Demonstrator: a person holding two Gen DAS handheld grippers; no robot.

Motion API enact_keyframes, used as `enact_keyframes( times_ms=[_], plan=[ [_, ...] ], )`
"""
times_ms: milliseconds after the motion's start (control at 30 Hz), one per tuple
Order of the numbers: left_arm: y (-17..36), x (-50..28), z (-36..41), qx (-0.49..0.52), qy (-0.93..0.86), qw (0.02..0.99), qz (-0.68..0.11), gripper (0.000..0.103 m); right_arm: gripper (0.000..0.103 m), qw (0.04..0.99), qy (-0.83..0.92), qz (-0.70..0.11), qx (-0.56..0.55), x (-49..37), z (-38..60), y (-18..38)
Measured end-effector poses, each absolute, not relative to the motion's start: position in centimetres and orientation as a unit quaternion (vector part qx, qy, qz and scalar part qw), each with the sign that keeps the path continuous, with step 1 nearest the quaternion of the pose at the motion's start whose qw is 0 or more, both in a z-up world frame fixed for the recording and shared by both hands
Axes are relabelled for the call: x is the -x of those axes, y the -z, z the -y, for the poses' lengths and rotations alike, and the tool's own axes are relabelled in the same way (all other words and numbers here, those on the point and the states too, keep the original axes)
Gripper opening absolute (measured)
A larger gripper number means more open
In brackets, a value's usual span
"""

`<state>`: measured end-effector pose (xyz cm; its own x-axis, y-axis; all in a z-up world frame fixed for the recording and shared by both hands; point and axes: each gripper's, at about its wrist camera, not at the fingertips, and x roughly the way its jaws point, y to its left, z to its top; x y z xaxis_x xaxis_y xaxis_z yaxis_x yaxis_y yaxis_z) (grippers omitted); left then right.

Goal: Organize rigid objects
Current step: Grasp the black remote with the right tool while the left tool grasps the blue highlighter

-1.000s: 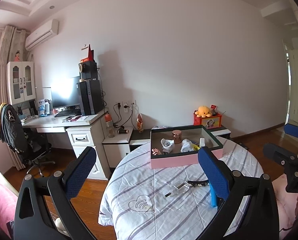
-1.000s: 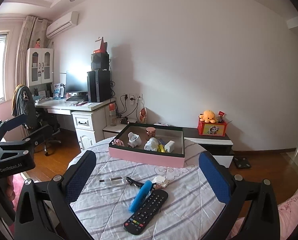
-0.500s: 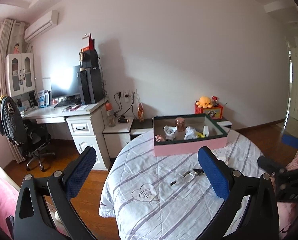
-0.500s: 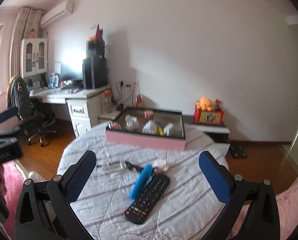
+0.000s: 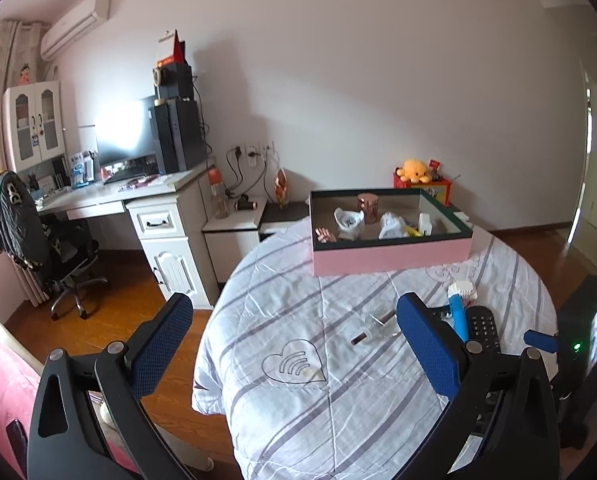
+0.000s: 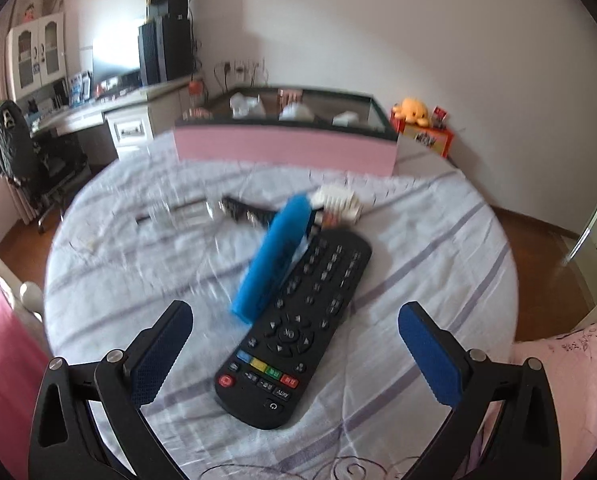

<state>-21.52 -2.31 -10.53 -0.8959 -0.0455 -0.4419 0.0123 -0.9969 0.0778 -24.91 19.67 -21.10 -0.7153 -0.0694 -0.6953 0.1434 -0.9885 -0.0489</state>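
Round striped surface [image 5: 282, 320], pink box [image 5: 392, 255] at rear, right tongs [image 6: 294, 340] spread empty over remote [image 6: 298, 344], left tongs [image 5: 294, 332] spread empty, desk [image 5: 98, 196] visible only leftward.

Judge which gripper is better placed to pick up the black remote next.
Right. The right gripper hangs open just above the remote, which sits between its jaws. The left gripper, also open, is over the table's left edge, with the remote off to its side.

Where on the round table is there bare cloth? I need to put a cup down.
Bare: the tablecloth from the heart print to the left edge, and right of the remote. Crowded: the brush, remote and clear bottle before the pink box.
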Motion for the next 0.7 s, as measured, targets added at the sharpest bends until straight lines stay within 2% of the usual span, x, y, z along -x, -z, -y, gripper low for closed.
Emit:
enact_keyframes(
  times_ms=[167, 567, 667, 700],
  plan=[
    [12.0, 23.0, 1.0, -0.253, 0.966, 0.000, 0.047, 0.103, 0.103, 0.048, 0.917, -0.066, -0.390, 25.4, -20.7, 22.8],
    [15.4, 26.5, -3.5, -0.307, 0.949, -0.050, 0.053, 0.103, 0.098, 0.049, 0.919, -0.033, -0.391, 26.1, -26.6, 22.7],
    [16.1, 27.0, -4.9, -0.321, 0.943, -0.062, 0.056, 0.103, 0.087, 0.063, 0.919, -0.049, -0.387, 27.1, -25.9, 22.7],
    [16.3, 27.2, -5.3, -0.324, 0.942, -0.065, 0.059, 0.103, 0.078, 0.071, 0.918, -0.051, -0.387, 27.5, -25.7, 22.7]
  ],
)
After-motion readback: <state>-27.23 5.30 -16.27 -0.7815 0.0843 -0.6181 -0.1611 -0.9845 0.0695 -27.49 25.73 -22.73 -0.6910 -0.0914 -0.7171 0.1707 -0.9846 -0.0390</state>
